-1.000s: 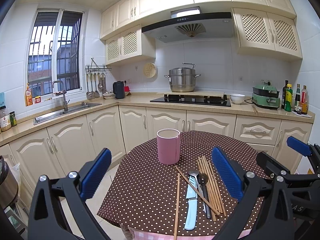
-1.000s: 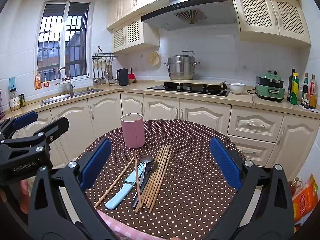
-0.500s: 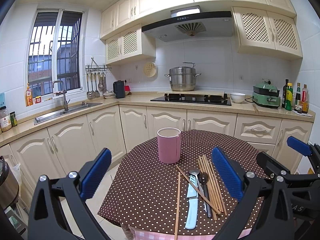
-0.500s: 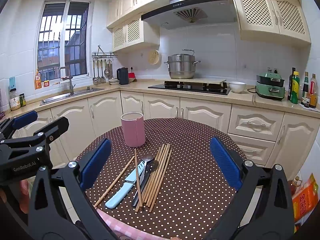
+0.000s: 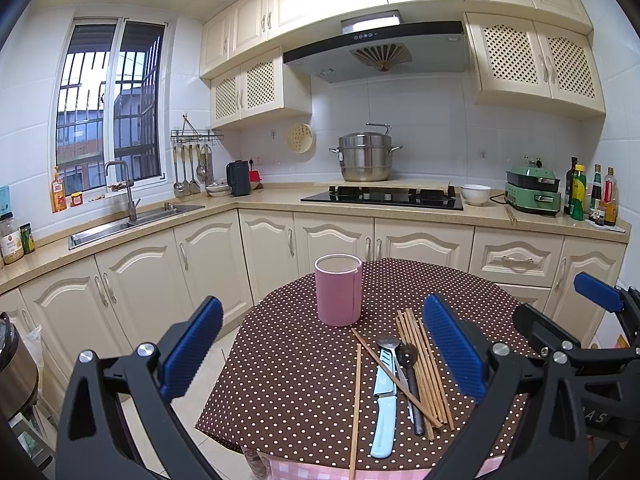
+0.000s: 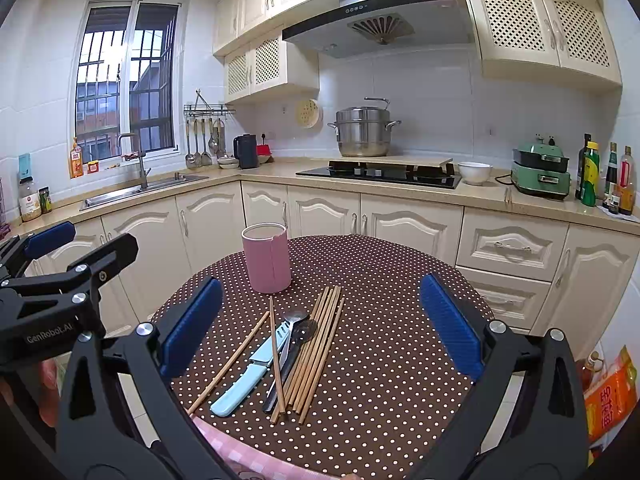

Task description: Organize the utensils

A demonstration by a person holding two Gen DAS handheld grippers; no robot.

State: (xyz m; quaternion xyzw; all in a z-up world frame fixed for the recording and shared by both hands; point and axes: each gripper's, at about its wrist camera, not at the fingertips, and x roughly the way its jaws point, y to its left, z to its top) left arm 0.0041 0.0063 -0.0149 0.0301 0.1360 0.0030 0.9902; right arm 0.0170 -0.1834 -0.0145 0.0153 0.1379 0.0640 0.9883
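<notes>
A pink cylindrical holder (image 5: 338, 295) (image 6: 267, 257) stands upright on the round table with the brown dotted cloth (image 5: 296, 376) (image 6: 384, 360). In front of it lie several wooden chopsticks (image 5: 425, 368) (image 6: 316, 352), a light-blue-handled knife (image 5: 384, 408) (image 6: 244, 380), a metal spoon (image 5: 389, 345) (image 6: 294, 317) and a dark spoon (image 5: 412, 384) (image 6: 298, 344). My left gripper (image 5: 324, 356) hovers open above the table's near left side, nothing between its fingers. My right gripper (image 6: 320, 330) is open too, held over the utensils. Each gripper shows at the edge of the other's view.
Cream kitchen cabinets and a counter run behind the table, with a sink (image 5: 132, 224), a black hob (image 5: 380, 198) carrying a steel pot (image 5: 364, 156), a white bowl (image 5: 476, 194), a green appliance (image 5: 532, 192) and bottles (image 5: 592, 196). An orange packet (image 6: 608, 396) sits low at right.
Both views have shifted only very slightly; the utensils and holder lie as before and both grippers stay open.
</notes>
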